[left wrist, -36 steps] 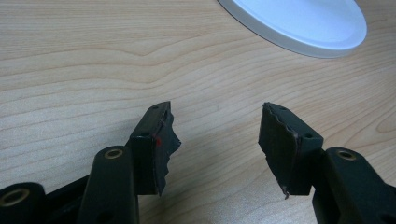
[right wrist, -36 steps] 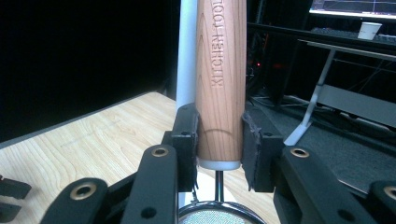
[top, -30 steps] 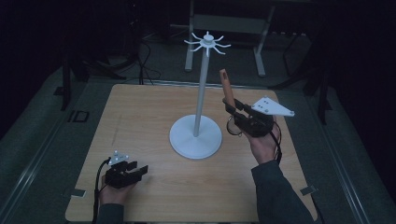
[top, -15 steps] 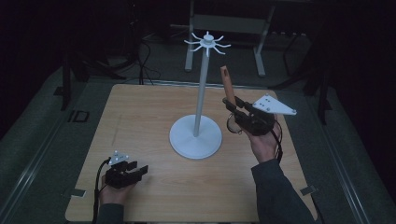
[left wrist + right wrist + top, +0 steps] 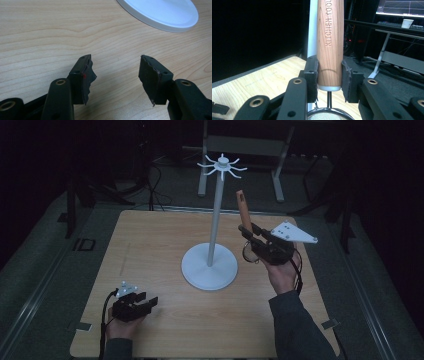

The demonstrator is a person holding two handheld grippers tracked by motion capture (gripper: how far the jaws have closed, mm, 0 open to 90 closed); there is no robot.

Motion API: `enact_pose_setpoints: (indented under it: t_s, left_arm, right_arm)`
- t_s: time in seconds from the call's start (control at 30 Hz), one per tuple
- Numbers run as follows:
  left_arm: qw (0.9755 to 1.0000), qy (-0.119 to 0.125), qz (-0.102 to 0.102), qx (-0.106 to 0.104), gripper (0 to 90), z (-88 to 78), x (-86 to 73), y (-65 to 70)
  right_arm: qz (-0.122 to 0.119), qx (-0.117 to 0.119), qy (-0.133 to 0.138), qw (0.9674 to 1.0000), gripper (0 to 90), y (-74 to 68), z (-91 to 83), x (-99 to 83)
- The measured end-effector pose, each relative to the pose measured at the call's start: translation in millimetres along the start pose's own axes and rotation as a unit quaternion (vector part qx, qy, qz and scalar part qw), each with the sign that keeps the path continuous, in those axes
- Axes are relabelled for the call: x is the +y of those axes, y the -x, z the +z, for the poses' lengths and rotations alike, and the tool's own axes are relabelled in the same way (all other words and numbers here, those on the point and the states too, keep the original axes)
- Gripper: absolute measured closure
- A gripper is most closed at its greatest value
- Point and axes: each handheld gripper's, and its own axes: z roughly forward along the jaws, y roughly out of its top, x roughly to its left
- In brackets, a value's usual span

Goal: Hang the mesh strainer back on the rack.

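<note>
"KITCHEN TOOL" — engraved lengthwise on the wooden handle [image 5: 330, 42]; further letters run out of frame.

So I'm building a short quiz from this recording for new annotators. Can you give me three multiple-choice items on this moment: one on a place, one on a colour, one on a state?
1. Where does the left gripper rest?
A. on the table's near left part
B. atop the stand
C. past the table's far edge

2. What colour is the stand?
A. red
B. white
C. black

3. What is the right gripper doing?
A. hanging open over the table
B. gripping the stand's pole
C. gripping a wooden handle

Key: 1 A, the high view shows it low on the table, left of the stand. 2 B, base, pole and hooks are white. 3 C, the right gripper view shows both pads pressed on the handle.
</note>
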Motion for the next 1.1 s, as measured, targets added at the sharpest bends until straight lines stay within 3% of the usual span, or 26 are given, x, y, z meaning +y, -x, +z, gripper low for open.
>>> enact_pose_setpoints:
  t_s: [0.23,1.1]
  left_arm:
    - [0.9998,0.002,0.011,0.014,44.6,-0.3,0.5,2.8]
    - [0.9998,0.005,0.010,0.018,44.6,-1.6,0.7,2.0]
  right_arm:
    - [0.003,0.002,0.003,1.0000,69.2,-0.3,0.3,0.5]
    - [0.010,0.007,0.033,0.9994,69.2,-1.3,-1.6,14.1]
